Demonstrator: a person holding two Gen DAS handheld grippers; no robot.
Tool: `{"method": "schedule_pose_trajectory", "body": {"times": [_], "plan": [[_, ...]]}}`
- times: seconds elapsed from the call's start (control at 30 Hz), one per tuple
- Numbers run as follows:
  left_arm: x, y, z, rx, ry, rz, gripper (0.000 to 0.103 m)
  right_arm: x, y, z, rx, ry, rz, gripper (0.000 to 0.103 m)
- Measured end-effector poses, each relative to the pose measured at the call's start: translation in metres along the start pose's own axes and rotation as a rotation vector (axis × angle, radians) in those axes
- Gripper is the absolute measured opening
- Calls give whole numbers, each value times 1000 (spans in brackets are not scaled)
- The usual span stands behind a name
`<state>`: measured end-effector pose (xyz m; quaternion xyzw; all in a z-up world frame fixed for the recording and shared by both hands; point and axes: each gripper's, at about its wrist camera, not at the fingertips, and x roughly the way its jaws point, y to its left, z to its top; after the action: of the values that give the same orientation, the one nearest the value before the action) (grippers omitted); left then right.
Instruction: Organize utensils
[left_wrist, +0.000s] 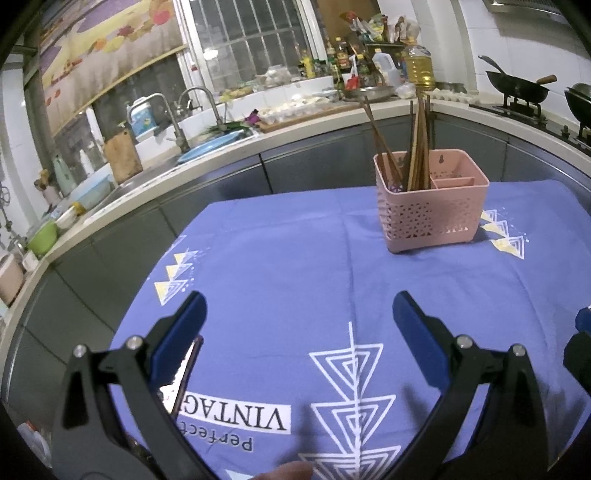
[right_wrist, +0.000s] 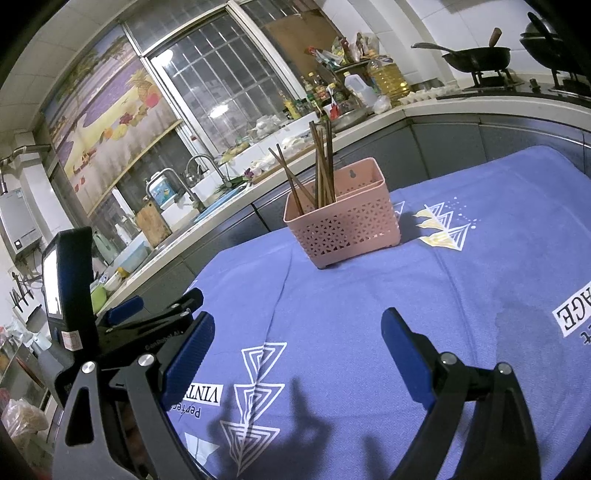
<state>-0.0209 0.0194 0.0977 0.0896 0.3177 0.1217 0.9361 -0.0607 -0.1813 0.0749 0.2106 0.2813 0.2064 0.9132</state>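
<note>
Two grippers are hovering over the purple tablecloth (left_wrist: 280, 258), and I am reading both as spread wide with nothing between the fingers: the left gripper (left_wrist: 298, 314) and the right gripper (right_wrist: 297, 333) are each showing blue pads well apart above bare cloth.

The task's things — a bundle of brown wooden chopsticks (left_wrist: 415, 147) — are standing in the pink perforated utensil caddy (left_wrist: 432, 210) toward the far side of the table. They are leaning at different angles inside one compartment, one stick tilting well away from the rest. No loose utensils are showing on the cloth in either view.

Handling, as I am judging it: the chopsticks are looking light, stiff and thin, with a smooth finish that may be slipping under flat pads. I am planning to pinch across the upper shafts, above the caddy rim, where they are standing free. The caddy itself is appearing light and liable to tip or slide on the cloth if a stick is dragged sideways.

View differences: the left wrist camera is looking down into the caddy and is showing its inner dividers and the smaller empty compartments beside the chopsticks — the right wrist camera is showing mainly the outer wall (right_wrist: 347, 232) and the hanging hole. The right wrist camera alone is showing the left device from the side, with a lit screen (right_wrist: 51, 284) mounted on it.
</note>
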Motion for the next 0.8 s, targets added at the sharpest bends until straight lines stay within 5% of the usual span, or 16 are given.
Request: {"method": "schedule_pose_trajectory", "body": {"times": [0.8], "plan": [[3, -1, -4, 12, 12, 10, 97, 0, 0, 0, 2, -1, -1, 90]]}}
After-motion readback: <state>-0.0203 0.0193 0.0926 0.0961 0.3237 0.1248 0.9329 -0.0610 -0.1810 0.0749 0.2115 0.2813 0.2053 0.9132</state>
